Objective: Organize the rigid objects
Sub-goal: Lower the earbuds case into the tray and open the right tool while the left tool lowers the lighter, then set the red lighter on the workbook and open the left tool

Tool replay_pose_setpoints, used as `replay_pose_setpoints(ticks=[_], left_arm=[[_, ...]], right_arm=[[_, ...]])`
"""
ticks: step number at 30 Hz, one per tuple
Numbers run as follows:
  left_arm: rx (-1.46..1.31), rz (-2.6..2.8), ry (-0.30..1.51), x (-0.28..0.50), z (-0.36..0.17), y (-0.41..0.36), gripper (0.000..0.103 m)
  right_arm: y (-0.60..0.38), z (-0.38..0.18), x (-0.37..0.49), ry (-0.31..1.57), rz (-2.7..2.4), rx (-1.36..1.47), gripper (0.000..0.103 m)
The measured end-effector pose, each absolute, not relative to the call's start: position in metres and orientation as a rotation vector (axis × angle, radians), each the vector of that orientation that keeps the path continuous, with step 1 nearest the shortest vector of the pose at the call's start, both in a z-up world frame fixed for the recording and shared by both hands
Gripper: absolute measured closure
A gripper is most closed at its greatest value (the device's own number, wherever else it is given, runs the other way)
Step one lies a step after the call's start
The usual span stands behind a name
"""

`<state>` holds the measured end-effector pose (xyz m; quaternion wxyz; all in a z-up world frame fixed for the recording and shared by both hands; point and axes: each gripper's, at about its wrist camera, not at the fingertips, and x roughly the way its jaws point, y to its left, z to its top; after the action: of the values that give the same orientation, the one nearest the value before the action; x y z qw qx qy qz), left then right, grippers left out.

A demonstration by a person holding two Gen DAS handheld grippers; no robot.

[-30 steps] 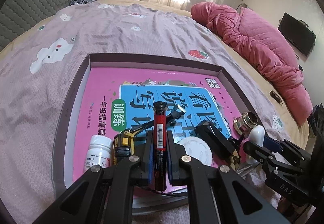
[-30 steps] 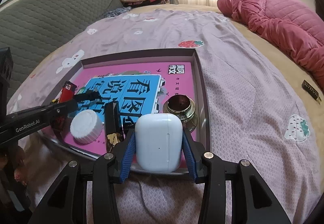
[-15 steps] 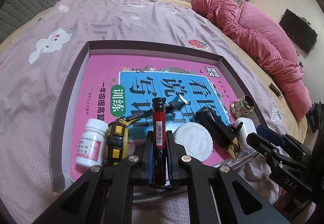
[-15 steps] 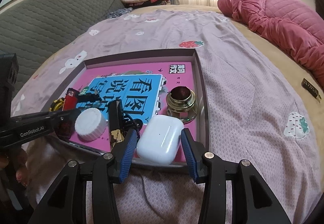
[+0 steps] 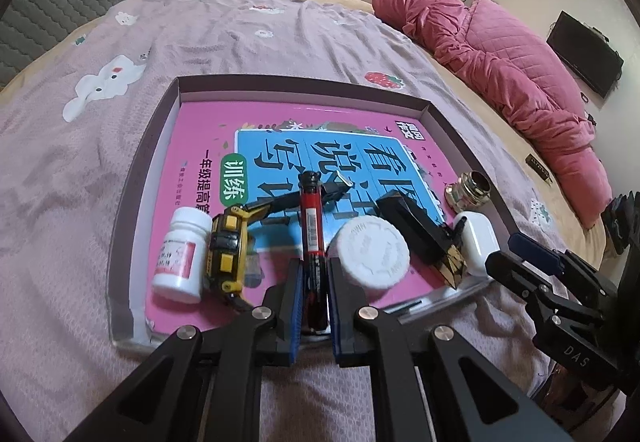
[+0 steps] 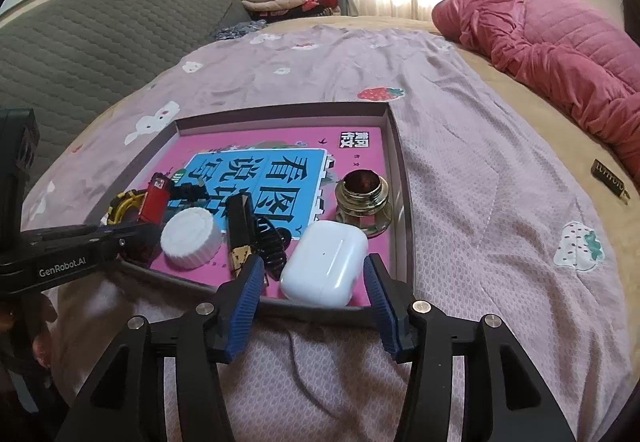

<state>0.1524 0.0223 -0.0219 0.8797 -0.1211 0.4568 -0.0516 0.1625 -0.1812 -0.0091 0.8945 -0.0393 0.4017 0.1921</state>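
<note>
Earbud case (image 6: 324, 268) lies in the tray's (image 6: 394, 178) near corner; our right gripper (image 6: 314, 298) is opening, pads clear. Left gripper (image 5: 313, 296) clamps the red pen (image 5: 311, 218) over the tray; next we should set it down.

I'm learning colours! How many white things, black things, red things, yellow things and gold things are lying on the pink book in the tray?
White: 3 - pill bottle, round lid, earbud case
Black: 2 - hair claw, long black box
Red: 1 - red pen
Yellow: 1 - tape measure
Gold: 1 - brass fitting
Total: 8
</note>
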Motion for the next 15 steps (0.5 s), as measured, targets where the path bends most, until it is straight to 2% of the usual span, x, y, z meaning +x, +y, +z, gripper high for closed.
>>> replay_pose_setpoints(ticks=[15], left_arm=[[-0.235,-0.069,0.889,0.122,-0.005,0.019,0.091]], right_arm=[[-0.181,-0.002,0.14,0.811,0.408,-0.114,0.042]])
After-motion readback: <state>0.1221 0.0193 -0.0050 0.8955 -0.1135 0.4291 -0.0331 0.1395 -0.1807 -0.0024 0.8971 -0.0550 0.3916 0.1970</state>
